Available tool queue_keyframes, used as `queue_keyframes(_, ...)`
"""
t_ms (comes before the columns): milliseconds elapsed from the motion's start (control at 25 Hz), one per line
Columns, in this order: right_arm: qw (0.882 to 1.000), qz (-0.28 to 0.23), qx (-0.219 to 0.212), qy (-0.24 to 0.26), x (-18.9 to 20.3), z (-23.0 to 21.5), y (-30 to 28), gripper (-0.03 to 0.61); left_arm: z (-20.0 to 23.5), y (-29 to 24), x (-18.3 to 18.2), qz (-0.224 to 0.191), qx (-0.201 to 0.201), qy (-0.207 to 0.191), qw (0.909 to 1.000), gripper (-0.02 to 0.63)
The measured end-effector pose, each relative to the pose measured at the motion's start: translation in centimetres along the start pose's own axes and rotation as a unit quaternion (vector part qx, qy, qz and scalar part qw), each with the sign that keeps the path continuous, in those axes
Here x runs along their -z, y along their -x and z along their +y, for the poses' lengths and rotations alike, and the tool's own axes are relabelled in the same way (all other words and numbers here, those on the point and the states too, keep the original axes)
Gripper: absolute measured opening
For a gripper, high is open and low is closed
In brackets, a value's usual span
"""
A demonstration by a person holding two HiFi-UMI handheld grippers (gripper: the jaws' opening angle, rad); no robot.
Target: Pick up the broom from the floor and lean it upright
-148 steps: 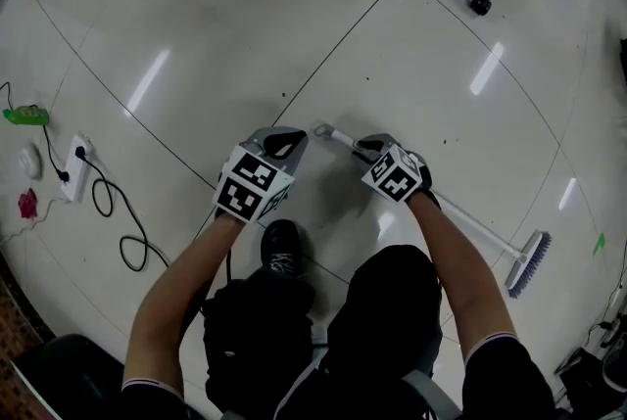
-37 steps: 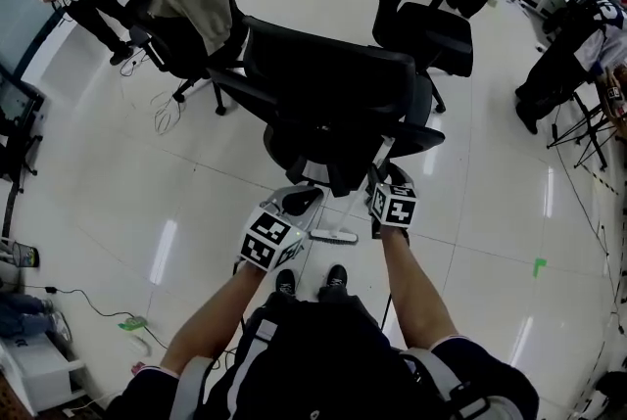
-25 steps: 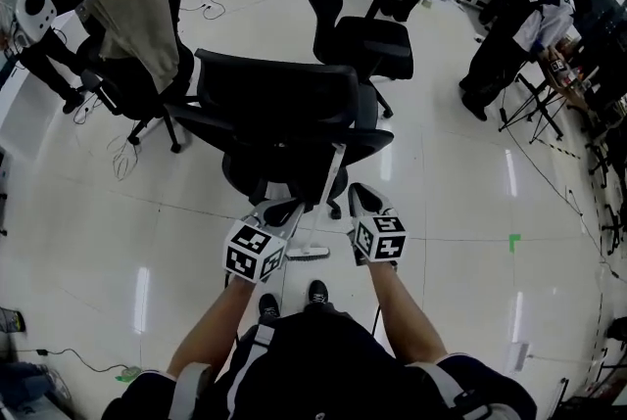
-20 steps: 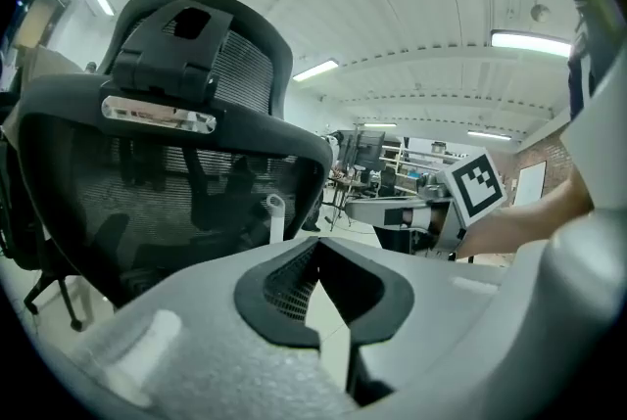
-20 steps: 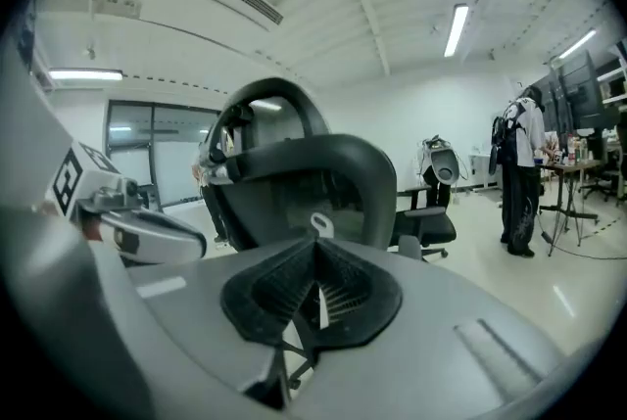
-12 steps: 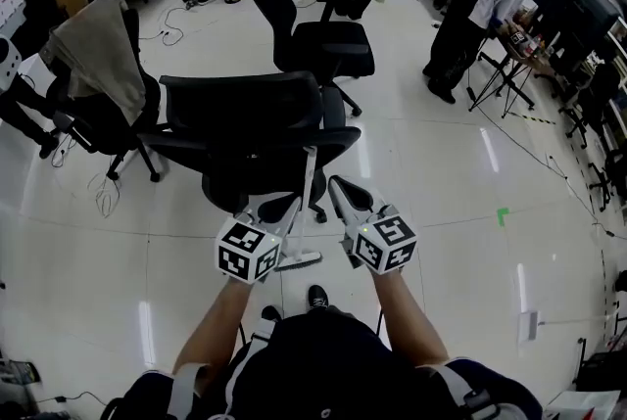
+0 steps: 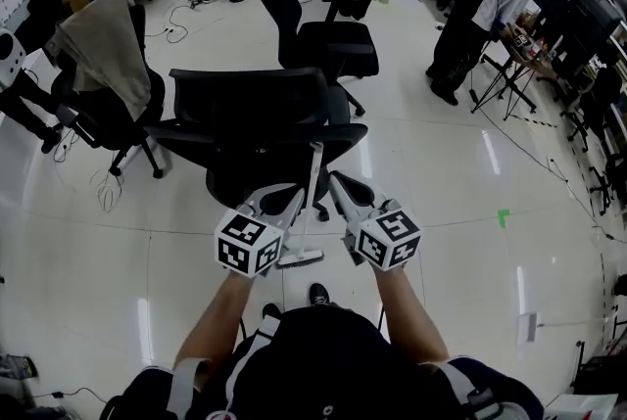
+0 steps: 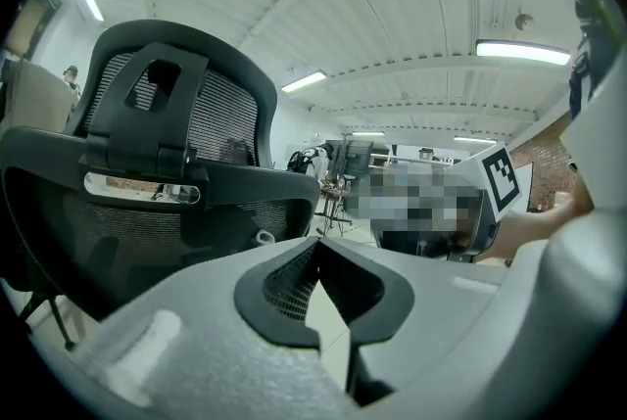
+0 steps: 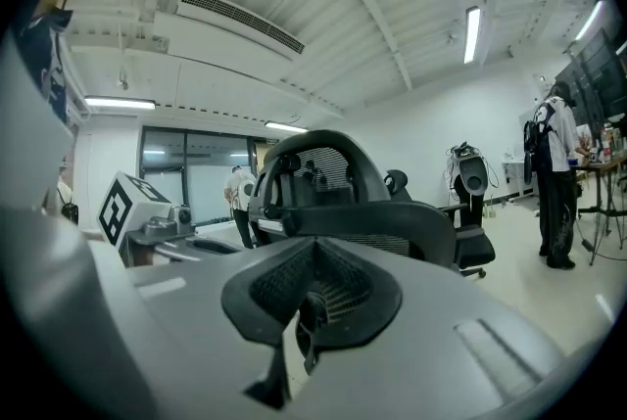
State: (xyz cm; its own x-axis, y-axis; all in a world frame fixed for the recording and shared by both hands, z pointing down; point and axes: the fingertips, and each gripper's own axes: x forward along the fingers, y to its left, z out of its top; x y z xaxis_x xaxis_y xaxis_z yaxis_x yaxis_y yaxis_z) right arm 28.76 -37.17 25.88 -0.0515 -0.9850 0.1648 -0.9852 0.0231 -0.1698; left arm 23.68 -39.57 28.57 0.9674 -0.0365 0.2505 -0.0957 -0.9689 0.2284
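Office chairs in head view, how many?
3: nearest chair straight ahead, second chair behind it, third chair at left under a cloth. Others may be hidden in far clutter.

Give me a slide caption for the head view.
Broom leaning upright against a black chair, left gripper and right gripper flanking its handle.

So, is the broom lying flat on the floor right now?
No, the broom stands upright, its head on the floor and its handle leaning against the black office chair.
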Motion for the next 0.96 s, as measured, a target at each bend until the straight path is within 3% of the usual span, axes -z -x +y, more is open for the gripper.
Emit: queue_keyframes(960, 1.0, -0.001, -0.019, -0.007, -0.07, 0.56, -0.03, 0.003, -0.12, 0.07, -0.38, -0.005, -0.003, 0.012, 0.9999, 0.0)
